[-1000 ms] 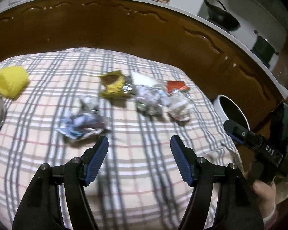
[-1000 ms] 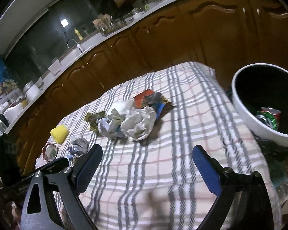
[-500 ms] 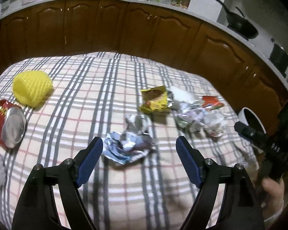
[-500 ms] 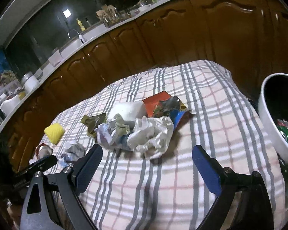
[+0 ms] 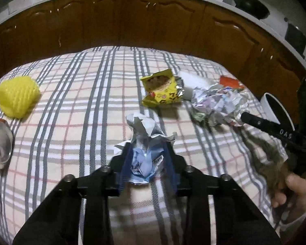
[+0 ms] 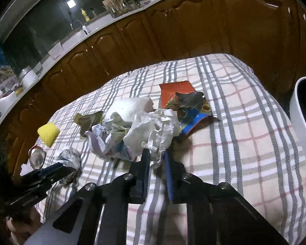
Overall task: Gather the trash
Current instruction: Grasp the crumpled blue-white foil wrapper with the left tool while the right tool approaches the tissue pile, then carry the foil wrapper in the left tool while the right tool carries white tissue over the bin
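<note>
On plaid cloth (image 5: 75, 106), claws closing, crumpled wrappers (image 5: 144, 143) pinched

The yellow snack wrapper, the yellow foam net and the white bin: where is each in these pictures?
yellow snack wrapper (image 5: 162, 90), left wrist view, on its printed front.
yellow foam net (image 5: 18, 98), left wrist view, on the middle of its mesh.
white bin (image 6: 299, 110), right wrist view, on its outer white wall.

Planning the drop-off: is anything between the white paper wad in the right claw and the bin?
Nothing visible: only bare checked cloth lies between the white paper wad, in the closing right claw, and the white bin.
</note>
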`<state>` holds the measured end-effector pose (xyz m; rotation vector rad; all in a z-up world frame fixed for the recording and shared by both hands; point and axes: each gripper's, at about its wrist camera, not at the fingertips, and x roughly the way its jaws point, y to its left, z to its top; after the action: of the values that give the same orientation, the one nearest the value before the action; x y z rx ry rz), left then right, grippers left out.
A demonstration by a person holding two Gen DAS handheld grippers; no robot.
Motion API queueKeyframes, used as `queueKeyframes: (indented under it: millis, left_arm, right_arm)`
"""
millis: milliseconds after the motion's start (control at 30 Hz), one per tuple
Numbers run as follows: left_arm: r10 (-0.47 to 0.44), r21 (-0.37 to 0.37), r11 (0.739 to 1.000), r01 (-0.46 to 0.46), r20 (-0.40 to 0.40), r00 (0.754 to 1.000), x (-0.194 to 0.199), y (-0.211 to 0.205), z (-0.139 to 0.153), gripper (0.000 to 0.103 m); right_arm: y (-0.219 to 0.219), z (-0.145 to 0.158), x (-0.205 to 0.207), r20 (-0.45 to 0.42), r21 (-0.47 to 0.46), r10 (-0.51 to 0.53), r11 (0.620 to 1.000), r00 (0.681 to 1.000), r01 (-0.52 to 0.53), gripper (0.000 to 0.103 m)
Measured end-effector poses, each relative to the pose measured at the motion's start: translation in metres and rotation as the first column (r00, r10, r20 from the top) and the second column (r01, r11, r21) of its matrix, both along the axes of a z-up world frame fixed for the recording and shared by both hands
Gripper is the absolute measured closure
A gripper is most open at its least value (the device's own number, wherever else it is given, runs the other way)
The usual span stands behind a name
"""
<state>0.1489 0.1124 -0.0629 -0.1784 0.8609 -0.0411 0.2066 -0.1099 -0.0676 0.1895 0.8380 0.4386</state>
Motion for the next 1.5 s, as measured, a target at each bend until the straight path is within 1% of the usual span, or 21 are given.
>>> queueKeyframes:
  millis: [33,67,200,267,300,333,567,733,1033,1267,1500]
  left_arm:
    - [-0.009,-0.021,1.0,0.009,0.001,1.0,-0.002,0.0,0.003,0.095]
    - [-0.013,-0.045,0.999,0.013,0.002,1.0,-0.004,0.001,0.005,0.095]
    - [-0.031,-0.082,0.996,0.033,0.022,0.999,-0.011,-0.007,0.015,0.096]
    - [-0.049,-0.086,0.995,0.051,0.031,0.998,-0.012,-0.014,0.018,0.096]
    - [-0.059,-0.089,0.994,0.062,0.035,0.998,-0.013,-0.018,0.02,0.096]
    - [-0.068,-0.089,0.994,0.071,0.04,0.997,-0.014,-0.022,0.022,0.097]
    - [-0.143,-0.106,0.983,0.15,0.074,0.987,-0.017,-0.054,0.035,0.098]
    - [-0.214,-0.106,0.969,0.222,0.08,0.974,-0.014,-0.088,0.039,0.098]
    - [-0.326,-0.101,0.936,0.338,0.12,0.938,0.001,-0.15,0.058,0.098]
    - [-0.386,-0.106,0.91,0.401,0.138,0.912,0.016,-0.189,0.069,0.098]
    - [-0.424,-0.124,0.89,0.438,0.122,0.897,0.033,-0.22,0.068,0.098]
  right_arm:
    - [-0.001,0.002,-0.003,0.005,0.005,0.0,1.0,1.0,0.0,0.091]
    - [-0.004,0.005,-0.007,0.012,0.015,0.002,1.0,1.0,-0.002,0.091]
    - [-0.015,0.015,-0.024,0.034,0.036,0.004,0.999,0.999,-0.005,0.093]
    - [-0.022,0.019,-0.032,0.039,0.043,0.0,0.999,0.999,-0.002,0.094]
    - [-0.028,0.021,-0.039,0.044,0.048,-0.005,0.999,0.999,0.002,0.097]
    - [-0.031,0.022,-0.042,0.047,0.049,-0.008,0.999,0.999,0.006,0.098]
    - [-0.067,0.032,-0.064,0.071,0.059,-0.064,0.996,0.995,0.06,0.098]
    - [-0.097,0.038,-0.075,0.088,0.07,-0.121,0.991,0.989,0.115,0.098]
    - [-0.153,0.05,-0.085,0.116,0.088,-0.231,0.971,0.966,0.222,0.098]
    - [-0.197,0.056,-0.087,0.125,0.105,-0.316,0.947,0.941,0.304,0.098]
    - [-0.223,0.056,-0.083,0.132,0.101,-0.368,0.929,0.92,0.357,0.098]
